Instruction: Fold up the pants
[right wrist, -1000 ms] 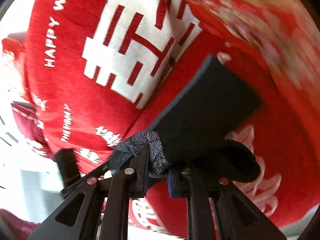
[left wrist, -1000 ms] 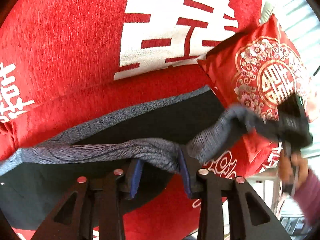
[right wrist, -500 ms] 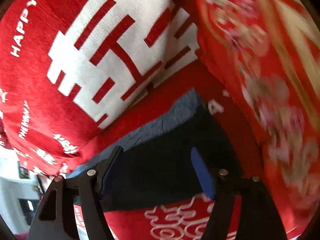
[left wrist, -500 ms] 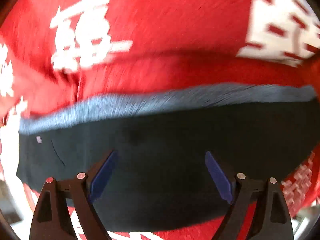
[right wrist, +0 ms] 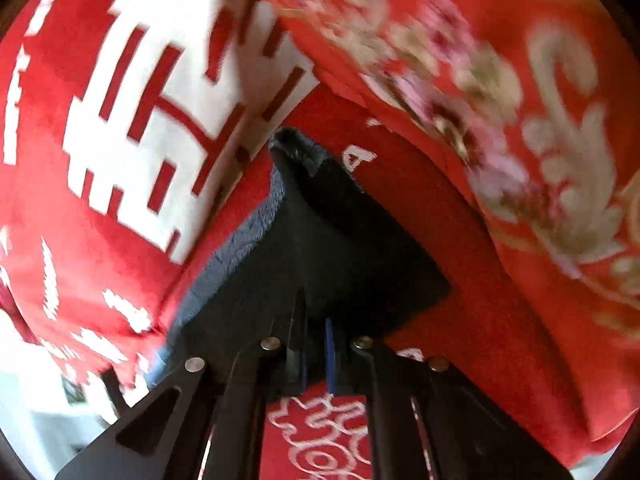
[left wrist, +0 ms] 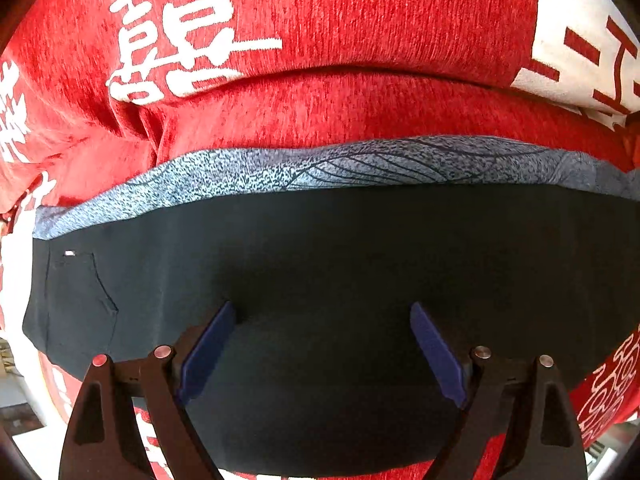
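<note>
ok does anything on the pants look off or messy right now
Mostly tidy: the pants lie flat on the red blanket in the left wrist view. One oddity in the right wrist view: the far corner is bunched and curled up, showing the patterned grey band, not lying flat.

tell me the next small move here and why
Probably bring the open left gripper down to the near edge of the pants and pinch it, matching the right gripper, which looks closed on its end. The pants lie flat on the red blanket.

Black pants (left wrist: 320, 264) with blue-grey speckled band (left wrist: 280, 172), red cover (left wrist: 360, 20) with white characters, red floral cushion (right wrist: 520, 120)
</note>
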`<action>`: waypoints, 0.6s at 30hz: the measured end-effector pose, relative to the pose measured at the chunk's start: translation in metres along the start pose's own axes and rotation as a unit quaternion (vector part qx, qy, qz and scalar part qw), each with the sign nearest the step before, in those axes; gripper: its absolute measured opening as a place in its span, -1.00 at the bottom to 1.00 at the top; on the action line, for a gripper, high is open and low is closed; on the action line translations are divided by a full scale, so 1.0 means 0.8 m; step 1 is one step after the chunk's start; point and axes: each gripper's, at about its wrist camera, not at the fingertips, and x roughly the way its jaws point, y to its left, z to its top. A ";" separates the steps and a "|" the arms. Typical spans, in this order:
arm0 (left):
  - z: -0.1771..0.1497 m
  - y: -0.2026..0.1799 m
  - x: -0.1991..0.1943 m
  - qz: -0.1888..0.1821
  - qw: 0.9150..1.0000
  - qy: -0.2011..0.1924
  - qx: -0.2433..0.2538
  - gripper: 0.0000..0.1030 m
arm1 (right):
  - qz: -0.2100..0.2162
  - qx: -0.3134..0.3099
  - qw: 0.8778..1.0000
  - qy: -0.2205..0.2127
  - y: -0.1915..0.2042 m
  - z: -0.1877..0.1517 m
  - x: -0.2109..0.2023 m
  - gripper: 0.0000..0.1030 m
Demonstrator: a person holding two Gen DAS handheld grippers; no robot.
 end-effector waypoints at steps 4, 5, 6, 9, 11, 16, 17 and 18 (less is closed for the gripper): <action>-0.002 0.013 0.002 0.003 1.000 0.014 -0.020 1.00 | -0.019 -0.007 0.999 0.031 -0.016 0.002 0.019 -0.66; 0.000 0.014 -0.001 0.008 1.000 0.015 -0.020 1.00 | -0.044 -0.023 0.999 0.017 -0.007 0.000 0.008 -0.56; 0.003 0.013 -0.010 0.009 1.000 0.007 -0.018 1.00 | -0.056 -0.032 0.998 0.004 -0.001 -0.003 -0.001 -0.54; 0.017 -0.004 -0.037 -0.013 0.999 -0.035 -0.001 1.00 | -0.051 -0.090 0.994 -0.034 0.035 -0.009 -0.027 -0.53; 0.033 -0.024 -0.036 -0.018 0.999 -0.042 0.016 1.00 | -0.059 -0.139 0.988 -0.039 0.062 -0.002 -0.024 -0.44; 0.074 -0.065 -0.003 -0.008 0.999 -0.038 0.010 1.00 | -0.061 -0.159 0.985 -0.013 0.100 0.034 0.019 -0.25; 0.075 -0.068 -0.002 -0.011 0.999 -0.035 0.005 1.00 | -0.065 -0.153 0.986 -0.013 0.101 0.035 0.017 -0.25; 0.077 -0.069 -0.001 -0.018 0.999 -0.035 0.000 1.00 | -0.067 -0.144 0.987 -0.014 0.099 0.029 0.012 -0.25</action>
